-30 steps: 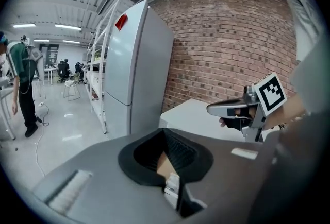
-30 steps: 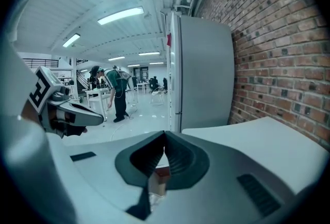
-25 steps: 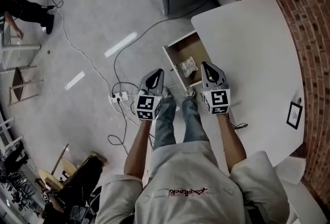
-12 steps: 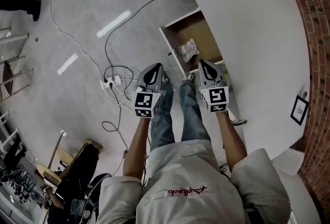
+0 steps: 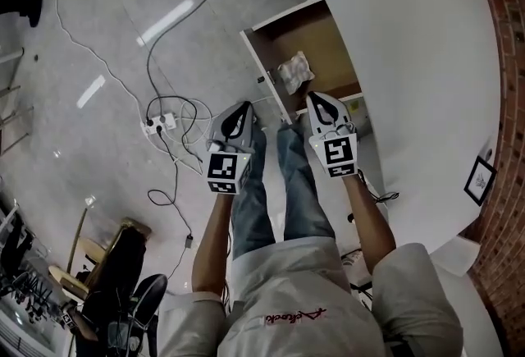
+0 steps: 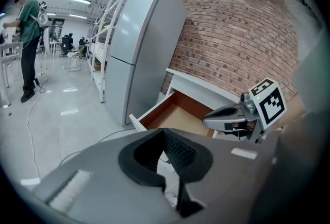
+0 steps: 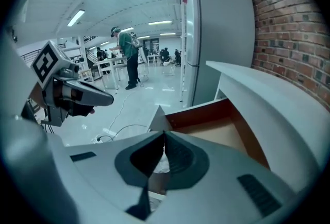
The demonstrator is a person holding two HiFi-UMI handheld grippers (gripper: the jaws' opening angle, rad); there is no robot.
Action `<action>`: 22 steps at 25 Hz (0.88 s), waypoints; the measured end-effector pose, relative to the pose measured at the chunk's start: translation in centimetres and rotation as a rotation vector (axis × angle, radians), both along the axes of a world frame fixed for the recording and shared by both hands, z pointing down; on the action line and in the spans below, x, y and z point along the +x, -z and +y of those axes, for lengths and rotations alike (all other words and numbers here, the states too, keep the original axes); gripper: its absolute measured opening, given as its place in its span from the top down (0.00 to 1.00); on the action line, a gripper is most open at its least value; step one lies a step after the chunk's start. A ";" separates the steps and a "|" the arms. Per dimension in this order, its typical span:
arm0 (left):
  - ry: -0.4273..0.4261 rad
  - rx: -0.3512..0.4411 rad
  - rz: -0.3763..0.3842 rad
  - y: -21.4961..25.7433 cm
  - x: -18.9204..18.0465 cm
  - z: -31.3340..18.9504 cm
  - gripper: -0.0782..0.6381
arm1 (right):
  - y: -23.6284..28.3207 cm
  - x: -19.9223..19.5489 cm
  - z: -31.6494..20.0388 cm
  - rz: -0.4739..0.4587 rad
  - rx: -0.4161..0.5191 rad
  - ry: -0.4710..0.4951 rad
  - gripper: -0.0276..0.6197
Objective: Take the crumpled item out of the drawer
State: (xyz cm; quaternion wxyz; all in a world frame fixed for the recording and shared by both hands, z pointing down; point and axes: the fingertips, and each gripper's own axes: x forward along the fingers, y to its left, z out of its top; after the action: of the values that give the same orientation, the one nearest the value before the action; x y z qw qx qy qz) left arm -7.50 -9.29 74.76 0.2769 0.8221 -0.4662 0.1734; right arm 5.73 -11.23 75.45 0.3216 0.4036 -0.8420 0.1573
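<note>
Fingers of the right gripper [image 5: 317, 98] and left gripper [image 5: 243, 106] are pressed together, empty. A crumpled whitish wrapper [image 5: 295, 70] lies in the open brown wooden drawer [image 5: 324, 31] of the white table [image 5: 426, 52]. The red shirt script is unreadable.

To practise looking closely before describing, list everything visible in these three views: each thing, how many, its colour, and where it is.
drawer: one, white front, brown inside, pulled open under the table
crumpled item: one, whitish, lying in the drawer
table: one, white, against the brick wall
brick wall: one, red-brown, beside the table
refrigerator: one, grey, beyond the drawer
power strip: one, white, on the floor
cables: several, dark and white, trailing over the grey floor
small framed item: one, black frame, near the table's edge
bystander: one, green top, far across the room
left gripper: one, grey, shut and empty, short of the drawer
right gripper: one, grey, shut and empty, at the drawer's front
</note>
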 end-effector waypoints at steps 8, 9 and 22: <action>0.019 -0.014 0.019 -3.2 0.3 1.3 0.88 | -5.1 -0.1 0.7 0.127 -0.042 0.141 0.94; 0.020 -0.016 0.021 -3.6 0.4 1.4 0.88 | -5.6 -0.3 0.7 0.159 -0.044 0.177 0.94; 0.044 -0.054 0.039 -6.1 0.2 2.9 0.88 | -12.6 -0.6 1.6 0.656 -0.001 0.709 0.94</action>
State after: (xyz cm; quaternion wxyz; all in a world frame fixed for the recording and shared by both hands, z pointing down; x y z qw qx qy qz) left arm -7.29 -6.37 80.89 0.3119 0.8072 -0.4736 0.1639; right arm 5.13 -9.59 88.00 0.6041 0.1201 -0.7818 -0.0970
